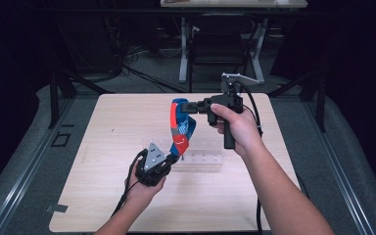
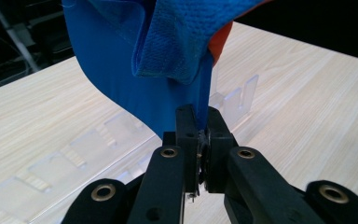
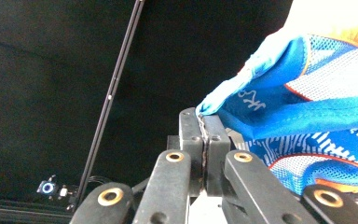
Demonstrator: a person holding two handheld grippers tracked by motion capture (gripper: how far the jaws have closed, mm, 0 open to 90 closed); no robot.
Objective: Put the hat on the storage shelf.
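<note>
A blue, orange and white fabric glove (image 1: pixel 182 126) hangs in the air over the middle of the table, stretched between both grippers. My right gripper (image 1: pixel 188 106) is raised and points left, shut on the glove's upper edge (image 3: pixel 223 99). My left gripper (image 1: pixel 172 157) sits low near the table, shut on the glove's lower blue edge (image 2: pixel 200 100). In the left gripper view the blue mesh cloth (image 2: pixel 177 42) bunches just above the jaws.
A clear plastic rack (image 1: pixel 201 157) with upright dividers lies on the light wooden table (image 1: pixel 103 127) just behind the left gripper, its slots (image 2: pixel 235 95) close past the jaws. Dark floor, cables and a chair frame lie beyond the far edge.
</note>
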